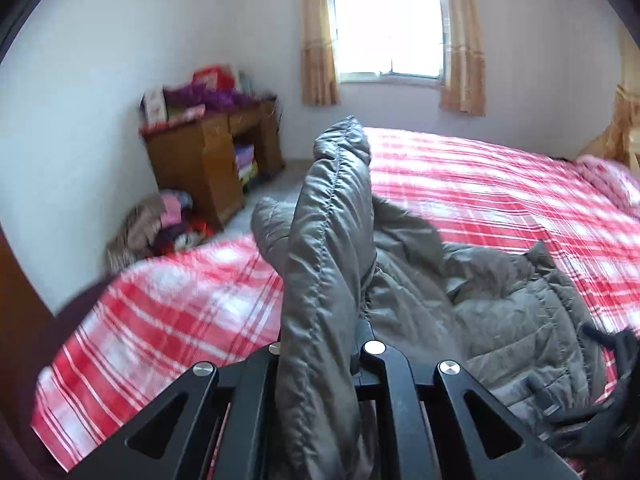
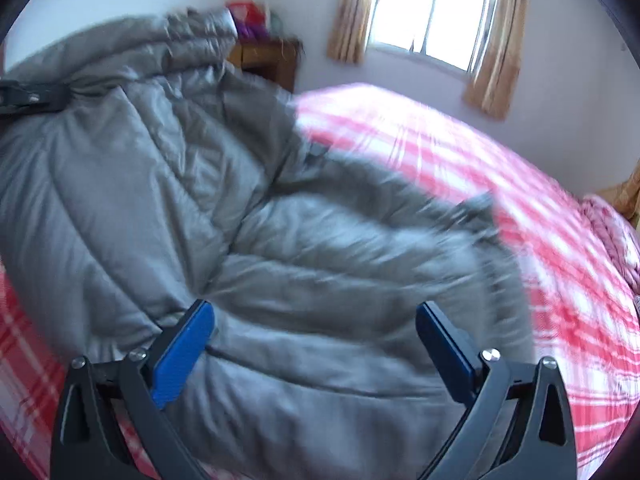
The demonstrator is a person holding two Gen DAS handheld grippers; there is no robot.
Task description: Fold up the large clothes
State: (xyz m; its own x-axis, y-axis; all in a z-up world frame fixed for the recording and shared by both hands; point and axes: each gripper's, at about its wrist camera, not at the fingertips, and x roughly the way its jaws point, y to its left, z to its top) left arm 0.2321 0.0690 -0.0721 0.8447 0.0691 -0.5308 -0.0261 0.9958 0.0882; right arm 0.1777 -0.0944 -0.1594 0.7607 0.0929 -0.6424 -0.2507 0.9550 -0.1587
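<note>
A grey quilted puffer jacket (image 1: 472,300) lies crumpled on the red-and-white plaid bed (image 1: 500,184). My left gripper (image 1: 320,344) is shut on a thick fold of the jacket (image 1: 324,248), which stands up between its jaws and hides the fingertips. In the right wrist view the jacket (image 2: 248,240) fills the middle, partly blurred. My right gripper (image 2: 316,320) is open, its blue pads (image 2: 180,356) spread wide just above the jacket. The left gripper (image 2: 32,98) shows at the far left edge of that view, holding the jacket's raised part.
A wooden desk (image 1: 208,156) piled with coloured things stands by the left wall, with a heap of clothes (image 1: 160,224) on the floor beside it. A curtained window (image 1: 390,36) is in the far wall. A pink pillow (image 2: 616,232) lies at the bed's right end.
</note>
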